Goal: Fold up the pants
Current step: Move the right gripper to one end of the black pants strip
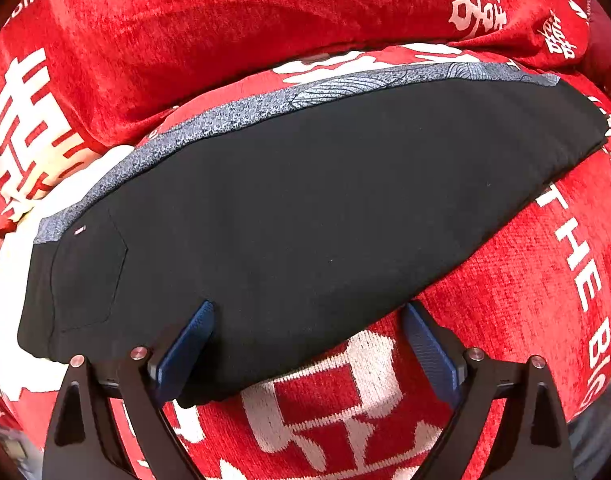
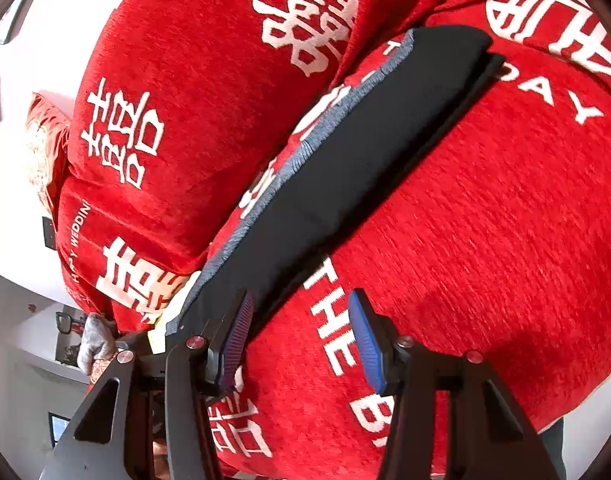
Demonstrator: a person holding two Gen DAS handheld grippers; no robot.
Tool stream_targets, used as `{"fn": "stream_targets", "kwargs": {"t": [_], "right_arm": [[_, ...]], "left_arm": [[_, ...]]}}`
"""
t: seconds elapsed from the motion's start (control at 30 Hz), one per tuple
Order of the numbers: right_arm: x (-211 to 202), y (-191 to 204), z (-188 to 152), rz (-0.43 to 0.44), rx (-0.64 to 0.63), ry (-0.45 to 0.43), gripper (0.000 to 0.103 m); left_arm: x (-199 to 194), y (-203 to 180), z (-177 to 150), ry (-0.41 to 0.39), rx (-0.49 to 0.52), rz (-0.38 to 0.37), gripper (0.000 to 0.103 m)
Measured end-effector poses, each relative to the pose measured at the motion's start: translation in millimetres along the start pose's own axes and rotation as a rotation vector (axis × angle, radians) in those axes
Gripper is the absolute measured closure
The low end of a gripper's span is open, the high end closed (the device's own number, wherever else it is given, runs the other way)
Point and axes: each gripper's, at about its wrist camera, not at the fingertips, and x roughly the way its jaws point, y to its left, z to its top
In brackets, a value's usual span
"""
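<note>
The black pants (image 1: 305,208) lie flat and folded lengthwise on the red cover, with a grey patterned strip (image 1: 233,116) along the far edge and a back pocket (image 1: 89,276) at the left end. My left gripper (image 1: 309,336) is open over the near edge of the pants, its left finger (image 1: 189,344) over the fabric, the right one (image 1: 429,348) over the cover. In the right wrist view the pants (image 2: 345,188) run diagonally up to the right. My right gripper (image 2: 301,336) is open at their near end, holding nothing.
A red cover with white characters and lettering (image 1: 525,280) spreads under the pants. A red cushion or backrest (image 1: 225,40) rises behind them; it also shows in the right wrist view (image 2: 193,100). White floor and furniture (image 2: 21,360) lie off the left side.
</note>
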Motion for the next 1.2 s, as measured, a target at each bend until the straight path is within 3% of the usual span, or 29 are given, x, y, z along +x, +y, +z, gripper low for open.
{"fn": "stream_targets", "kwargs": {"t": [0.37, 0.5, 0.6, 0.73, 0.9, 1.07, 1.2], "right_arm": [[-33.2, 53.5, 35.9, 0.079, -0.046, -0.047, 0.049], [-51.9, 75.4, 59.4, 0.122, -0.075, -0.084, 0.049], [-60.8, 81.1, 76.3, 0.072, -0.113, -0.128, 0.041], [-54.5, 56.4, 94.2, -0.042, -0.092, -0.14, 0.041], [-52.0, 17.1, 128.0, -0.118, -0.042, -0.164, 0.042], [-29.7, -41.5, 145.8, -0.161, 0.14, -0.136, 0.051], [-6.4, -70.5, 148.6, -0.165, 0.214, -0.11, 0.059]], "left_arm": [[-0.8, 1.6, 3.9, 0.033, 0.01, -0.021, 0.007], [-23.2, 2.9, 13.6, 0.02, -0.027, -0.135, 0.007], [-38.9, -6.0, 26.3, -0.024, -0.035, -0.17, 0.007], [-51.6, -20.7, 53.1, -0.06, -0.044, -0.218, 0.007], [-50.8, -35.1, 99.7, -0.099, -0.055, -0.204, 0.007], [-16.1, -50.7, 121.4, -0.04, -0.063, -0.162, 0.007], [14.2, -60.8, 108.1, 0.029, -0.039, -0.119, 0.007]]}}
